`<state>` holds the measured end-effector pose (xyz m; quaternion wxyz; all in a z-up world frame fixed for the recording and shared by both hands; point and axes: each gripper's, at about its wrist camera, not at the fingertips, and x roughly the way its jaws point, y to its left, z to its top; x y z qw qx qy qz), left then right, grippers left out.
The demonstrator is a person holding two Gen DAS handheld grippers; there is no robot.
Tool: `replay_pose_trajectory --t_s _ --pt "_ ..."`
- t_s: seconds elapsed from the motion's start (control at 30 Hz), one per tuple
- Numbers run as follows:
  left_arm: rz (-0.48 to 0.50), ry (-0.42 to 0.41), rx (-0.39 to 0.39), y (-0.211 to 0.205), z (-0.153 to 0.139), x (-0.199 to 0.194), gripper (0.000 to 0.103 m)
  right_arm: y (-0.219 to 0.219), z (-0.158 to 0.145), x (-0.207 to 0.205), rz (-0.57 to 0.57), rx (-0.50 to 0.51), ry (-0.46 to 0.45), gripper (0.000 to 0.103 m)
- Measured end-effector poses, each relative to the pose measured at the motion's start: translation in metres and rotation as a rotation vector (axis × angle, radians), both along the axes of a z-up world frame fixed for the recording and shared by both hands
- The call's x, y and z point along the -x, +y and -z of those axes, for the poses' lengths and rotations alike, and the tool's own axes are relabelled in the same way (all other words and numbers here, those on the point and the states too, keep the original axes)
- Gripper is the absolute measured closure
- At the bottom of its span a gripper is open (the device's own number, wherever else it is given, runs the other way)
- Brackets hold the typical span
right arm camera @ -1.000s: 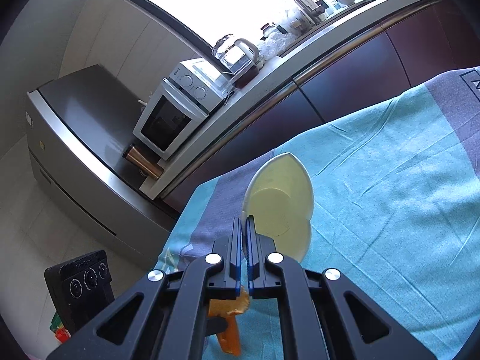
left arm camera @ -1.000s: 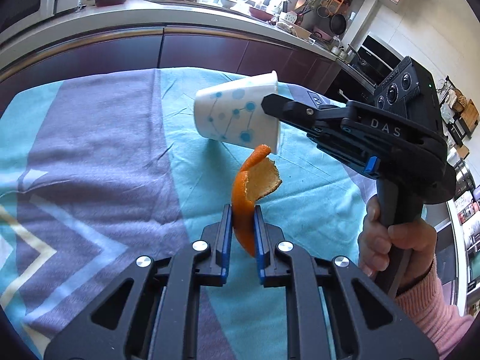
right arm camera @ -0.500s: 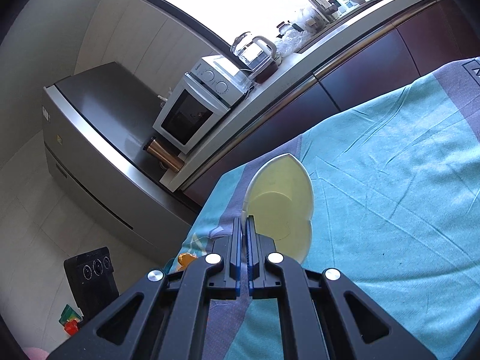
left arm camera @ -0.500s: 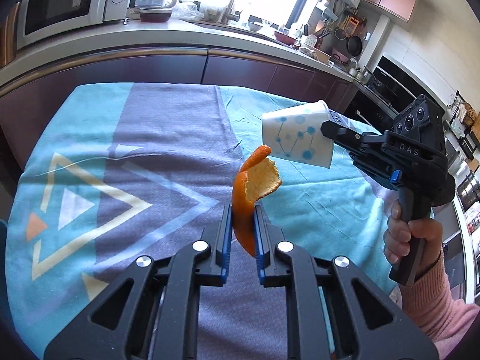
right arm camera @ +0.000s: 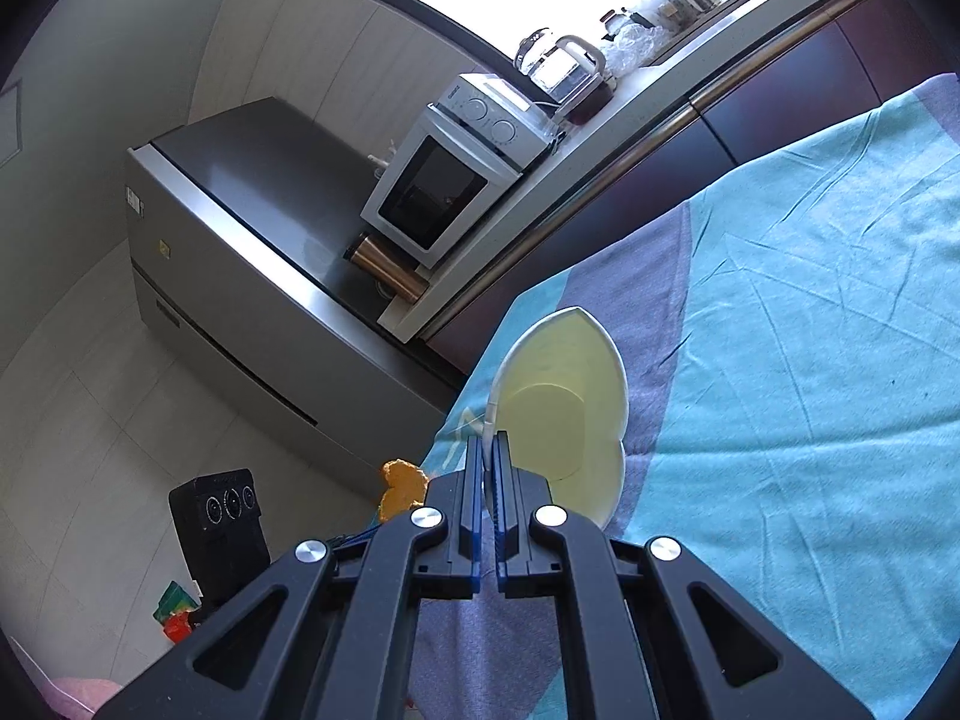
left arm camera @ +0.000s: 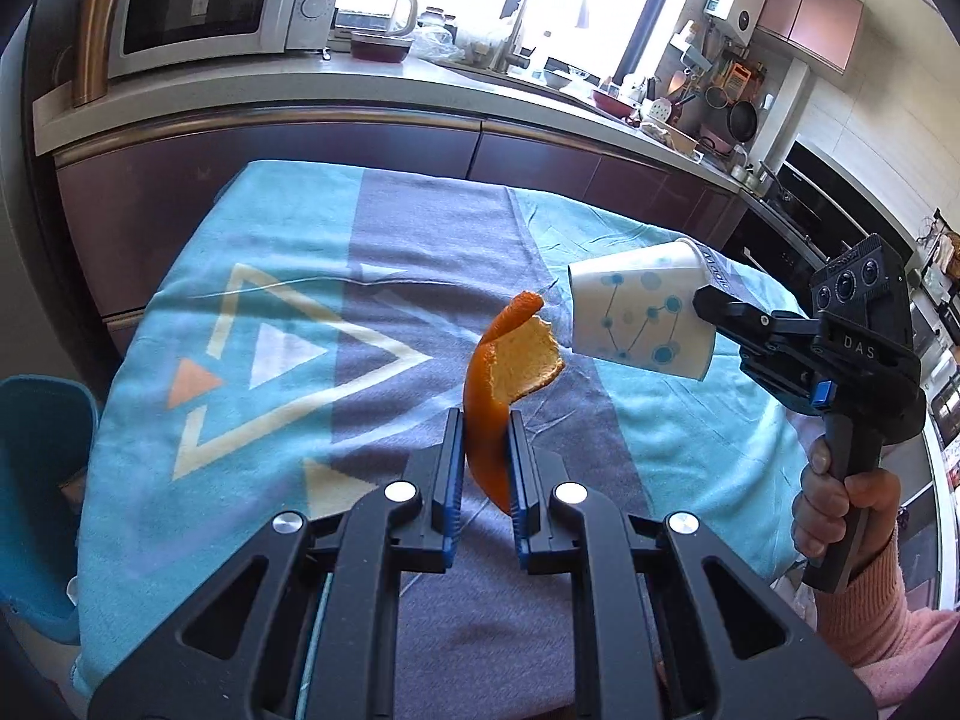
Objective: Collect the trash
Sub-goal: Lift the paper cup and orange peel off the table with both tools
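Here, left gripper (left arm camera: 486, 426) clamps an orange peel (left arm camera: 501, 372) above the tablecloth (left arm camera: 240, 276) | right gripper (right arm camera: 487, 450) pinches the rim of a paper cup (right arm camera: 564, 396), tipped sideways, nothing inside.

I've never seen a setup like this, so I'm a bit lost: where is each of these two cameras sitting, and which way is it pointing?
Left wrist view: sits on the left gripper, looking down across the cloth-covered table toward the kitchen counter; shows its orange peel, the right gripper and the person's hand.
Right wrist view: sits on the right gripper, looking across the table's edge toward the microwave; shows its own fingers pinching the paper cup.
Shared: peel, cup, table, microwave.
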<state>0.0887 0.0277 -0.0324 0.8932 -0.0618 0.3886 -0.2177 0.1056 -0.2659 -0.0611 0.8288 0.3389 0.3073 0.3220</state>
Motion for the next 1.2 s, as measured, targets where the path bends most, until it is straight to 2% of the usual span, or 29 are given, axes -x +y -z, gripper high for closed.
replay_pose_trajectory --t_s 0.87,1.2 --pt "-0.102 -0.033 -0.01 0.064 -0.009 0.046 0.089 0.069 -0.001 0.017 -0.149 -0.019 0.004 0.101" --pt "-0.133 -0.036 -0.013 0.081 -0.011 0.05 0.089 0.091 -0.001 0.005 -0.19 -0.021 0.012 0.101"
